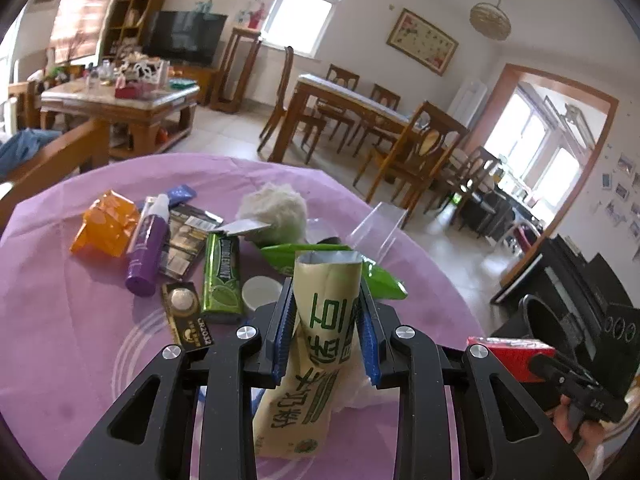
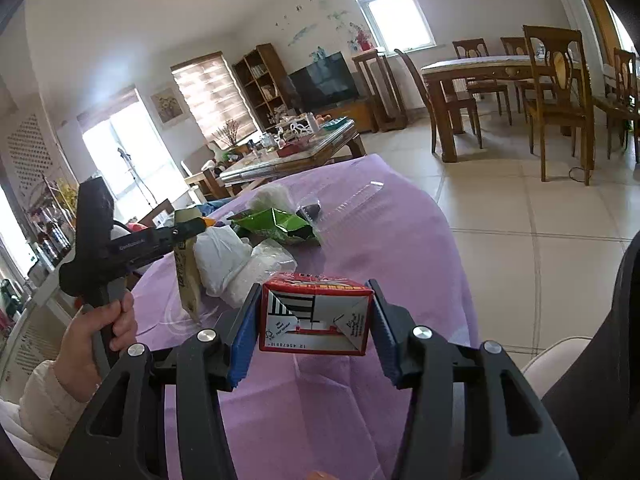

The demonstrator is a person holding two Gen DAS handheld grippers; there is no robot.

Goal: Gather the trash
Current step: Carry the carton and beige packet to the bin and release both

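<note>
Clamped in our left tool (image 1: 326,320), a beige paper packet (image 1: 320,320) hangs above the purple-clothed bench (image 1: 60,340); beyond it lie a gum pack (image 1: 222,276) and purple bottle (image 1: 146,248).

Right view: our right tool (image 2: 314,320) grips a red carton (image 2: 316,316). Both are loaded, so we judge binning comes next.

The left wrist camera sits close behind the left gripper (image 1: 326,324), looking along its fingers over the purple table (image 1: 80,320) toward the dining set (image 1: 360,108). The right wrist camera looks likewise past the right gripper (image 2: 314,328), facing the TV (image 2: 324,80). Both views share the table, the green wrapper (image 2: 276,226) and the other gripper.
</note>
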